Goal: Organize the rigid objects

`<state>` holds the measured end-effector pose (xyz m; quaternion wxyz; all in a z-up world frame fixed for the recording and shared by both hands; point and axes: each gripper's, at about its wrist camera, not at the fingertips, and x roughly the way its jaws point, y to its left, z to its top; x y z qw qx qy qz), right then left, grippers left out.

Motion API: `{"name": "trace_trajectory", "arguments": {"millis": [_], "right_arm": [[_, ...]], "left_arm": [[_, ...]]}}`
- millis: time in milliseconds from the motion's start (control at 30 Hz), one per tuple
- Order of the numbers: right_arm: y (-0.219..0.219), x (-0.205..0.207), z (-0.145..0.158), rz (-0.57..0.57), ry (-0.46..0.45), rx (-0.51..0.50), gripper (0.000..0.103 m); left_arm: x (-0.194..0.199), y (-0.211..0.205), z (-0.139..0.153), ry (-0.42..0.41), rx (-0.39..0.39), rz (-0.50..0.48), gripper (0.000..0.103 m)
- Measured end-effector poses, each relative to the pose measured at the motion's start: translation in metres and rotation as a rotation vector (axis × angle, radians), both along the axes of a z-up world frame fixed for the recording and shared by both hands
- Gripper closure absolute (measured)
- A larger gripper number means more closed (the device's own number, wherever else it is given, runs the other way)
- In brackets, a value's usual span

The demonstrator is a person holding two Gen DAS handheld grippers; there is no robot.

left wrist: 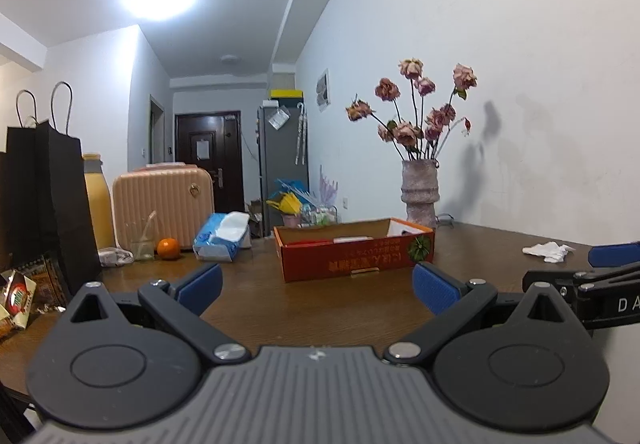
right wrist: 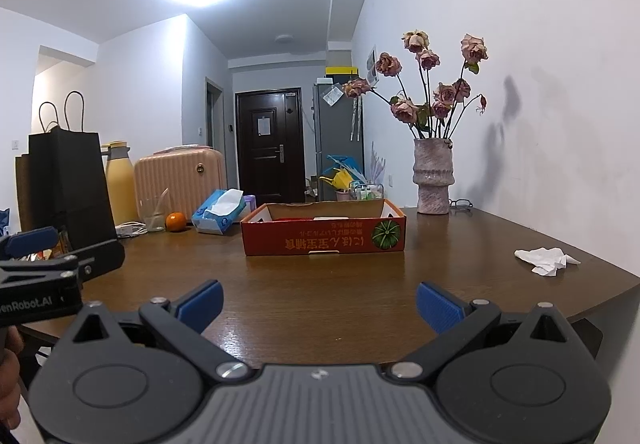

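**Me:** Short of the box point(right wrist: 323, 230), on the near side of the counter point(right wrist: 320, 304), I've got both grippers level and side by side. Left gripper point(left wrist: 316, 284) has its fingers spread wide with nothing between them; right gripper point(right wrist: 319, 302) is the same.

**Partner:** Why hang back there?

**Me:** From there both cameras see the whole box front. It sits mid-counter with its open top up, so I judge it's the bin for the sorting. Something red and something white lie inside; I can't tell what they are.

**Partner:** And the loose things?

**Me:** Left of the box are a tissue pack point(right wrist: 219, 212), an orange point(right wrist: 176, 222) and a glass point(right wrist: 154, 214). Right of it lies a crumpled tissue point(right wrist: 546, 260), with the vase point(right wrist: 434, 180) behind its right corner, against the wall where it's out of my way.
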<state>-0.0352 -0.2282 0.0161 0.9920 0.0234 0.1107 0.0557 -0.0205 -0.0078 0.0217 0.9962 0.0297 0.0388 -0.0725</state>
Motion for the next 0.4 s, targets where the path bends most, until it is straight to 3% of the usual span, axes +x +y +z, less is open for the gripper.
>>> {"name": "trace_trajectory", "arguments": {"millis": [400], "right_arm": [[0.0000,0.0000,-0.0013,0.002,0.007,0.001,0.000]], "left_arm": [[0.0050,0.0007,-0.0008,0.040,-0.017,0.002,0.000]]}}
